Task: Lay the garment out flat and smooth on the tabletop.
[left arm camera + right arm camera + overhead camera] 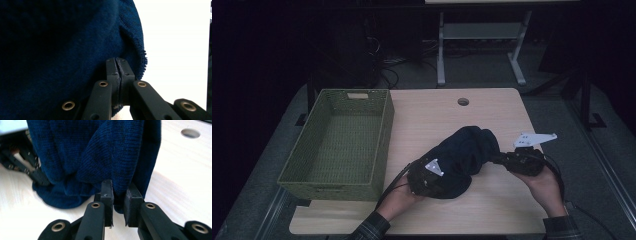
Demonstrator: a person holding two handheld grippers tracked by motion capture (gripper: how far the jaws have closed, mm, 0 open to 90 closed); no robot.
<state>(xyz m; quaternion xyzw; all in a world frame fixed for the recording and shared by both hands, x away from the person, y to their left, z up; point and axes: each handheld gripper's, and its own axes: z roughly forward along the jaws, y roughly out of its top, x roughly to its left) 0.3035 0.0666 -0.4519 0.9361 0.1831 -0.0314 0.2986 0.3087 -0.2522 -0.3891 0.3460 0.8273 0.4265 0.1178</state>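
A dark navy knitted garment [467,150] lies bunched in the middle of the light wooden table [437,115], lifted between both grippers. My left gripper [432,176] is half buried under the garment's near-left end. In the left gripper view its jaws [117,68] are pressed together on a thin edge of the navy knit [62,50]. My right gripper [501,159] grips the garment's right end. In the right gripper view a fold of the knit [95,152] is pinched between the jaws [119,192], and the rest hangs above the tabletop.
A green woven basket [329,192] stands along the table's left side with nothing visible inside. A round cable hole [463,101] sits near the far edge. Bare tabletop runs along the front and far right. Another table's white legs [441,50] stand on the floor behind.
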